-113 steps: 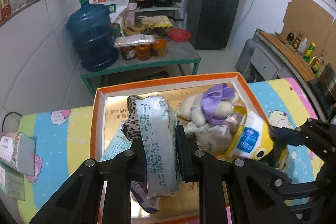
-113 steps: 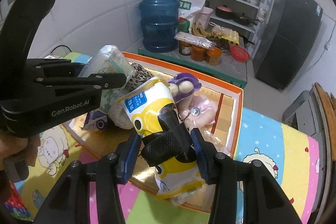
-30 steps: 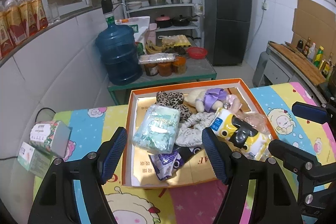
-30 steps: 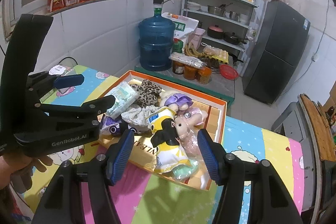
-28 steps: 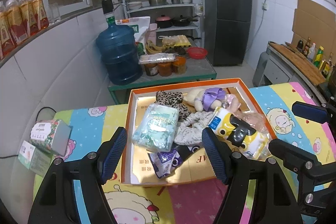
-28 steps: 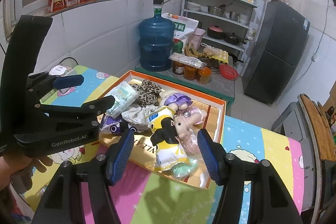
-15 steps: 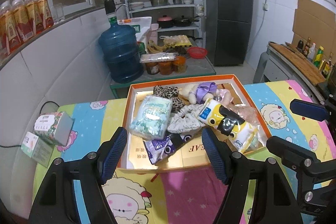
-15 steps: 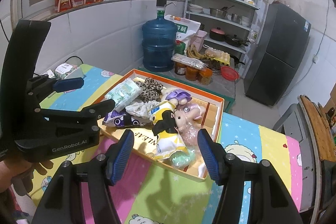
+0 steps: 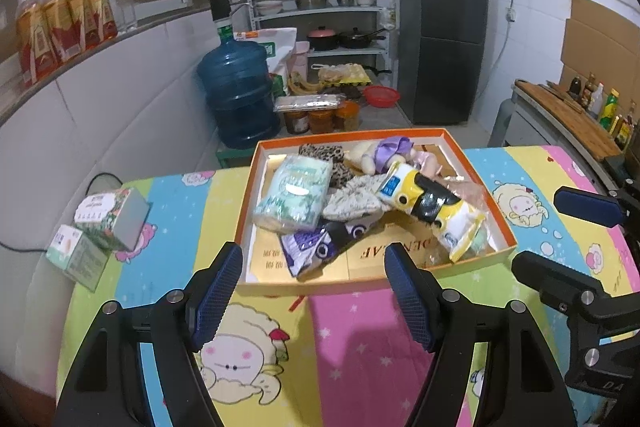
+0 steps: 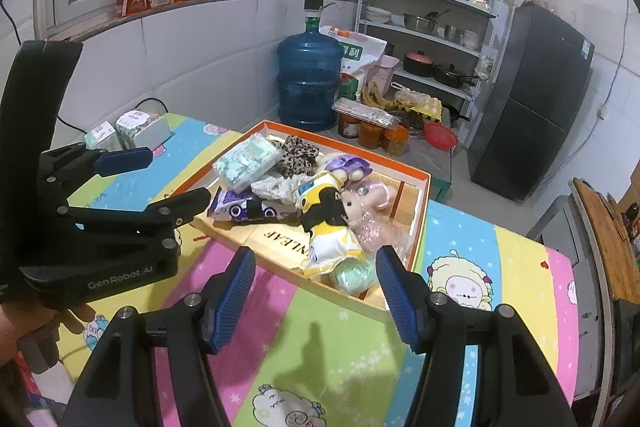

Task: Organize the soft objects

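Note:
An orange-rimmed box [image 9: 476, 171] [image 10: 422, 203] on the cartoon-print table holds soft objects: a pale green tissue pack [image 9: 294, 197] [image 10: 246, 157], a leopard-print cloth [image 9: 320, 151] [image 10: 298, 153], a yellow and black plush bag [image 9: 434, 205] [image 10: 326, 223], a purple-capped doll [image 9: 384, 153] [image 10: 346, 165], a purple packet [image 9: 324, 245] [image 10: 240, 209]. My left gripper [image 9: 314, 293] is open and empty, in front of the box. My right gripper [image 10: 316, 289] is open and empty, near the box's front right corner.
Two green-white cartons [image 9: 102, 227] [image 10: 136, 127] lie at the table's left edge. Behind the table stand a blue water jug [image 9: 238, 95] [image 10: 310, 83], a low shelf with jars [image 9: 320, 119], a rack and a fridge [image 9: 440, 51]. A counter with bottles [image 9: 596, 107] is at right.
Both grippers let go of the tissue pack and the yellow bag, which now lie in the box. Both have pulled back and up from the box, jaws wide open.

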Demonstrator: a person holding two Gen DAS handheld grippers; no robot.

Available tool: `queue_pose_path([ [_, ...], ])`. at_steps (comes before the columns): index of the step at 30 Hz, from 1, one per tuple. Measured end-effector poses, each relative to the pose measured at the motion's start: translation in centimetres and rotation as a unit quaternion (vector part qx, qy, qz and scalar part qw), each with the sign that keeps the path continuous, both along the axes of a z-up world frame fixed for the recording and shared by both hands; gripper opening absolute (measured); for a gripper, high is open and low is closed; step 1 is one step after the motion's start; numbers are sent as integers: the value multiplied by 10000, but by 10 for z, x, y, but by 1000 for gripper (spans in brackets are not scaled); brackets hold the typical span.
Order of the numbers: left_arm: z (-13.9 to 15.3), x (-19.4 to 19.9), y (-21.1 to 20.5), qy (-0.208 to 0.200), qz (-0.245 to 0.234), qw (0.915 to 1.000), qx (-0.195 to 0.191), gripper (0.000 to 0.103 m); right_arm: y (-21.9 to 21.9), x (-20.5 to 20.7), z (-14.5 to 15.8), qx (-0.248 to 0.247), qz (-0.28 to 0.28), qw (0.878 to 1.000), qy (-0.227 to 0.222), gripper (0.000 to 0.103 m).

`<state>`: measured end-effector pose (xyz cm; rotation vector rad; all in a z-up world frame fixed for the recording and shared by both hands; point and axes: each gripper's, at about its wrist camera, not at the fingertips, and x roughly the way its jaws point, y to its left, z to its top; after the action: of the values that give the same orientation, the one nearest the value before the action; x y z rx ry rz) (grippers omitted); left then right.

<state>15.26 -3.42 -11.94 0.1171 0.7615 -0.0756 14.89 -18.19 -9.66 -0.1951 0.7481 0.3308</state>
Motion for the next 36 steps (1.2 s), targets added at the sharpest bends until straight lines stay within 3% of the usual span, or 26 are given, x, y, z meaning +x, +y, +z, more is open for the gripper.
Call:
queue_pose_path([
  [14,-8,-24,15,-48,149,9999,-62,75,6,-19,-11,-81,214,9997,71,62],
  [21,6,-36,20,-153,-32,9970,-759,75,5,-24,-9,-61,284,9996,43,62],
  [26,8,-40,22,-136,463,9970,-603,75,5,-30,0,-40,344,9994,-80,62],
  [30,12,-51,17,-425,991,9942,60,75,4,-34,6,1,375,9992,-162,62],
  [36,16,-57,17,-430,756,9958,-286,75,3,-38,14,75,409,9988,-242,62],
])
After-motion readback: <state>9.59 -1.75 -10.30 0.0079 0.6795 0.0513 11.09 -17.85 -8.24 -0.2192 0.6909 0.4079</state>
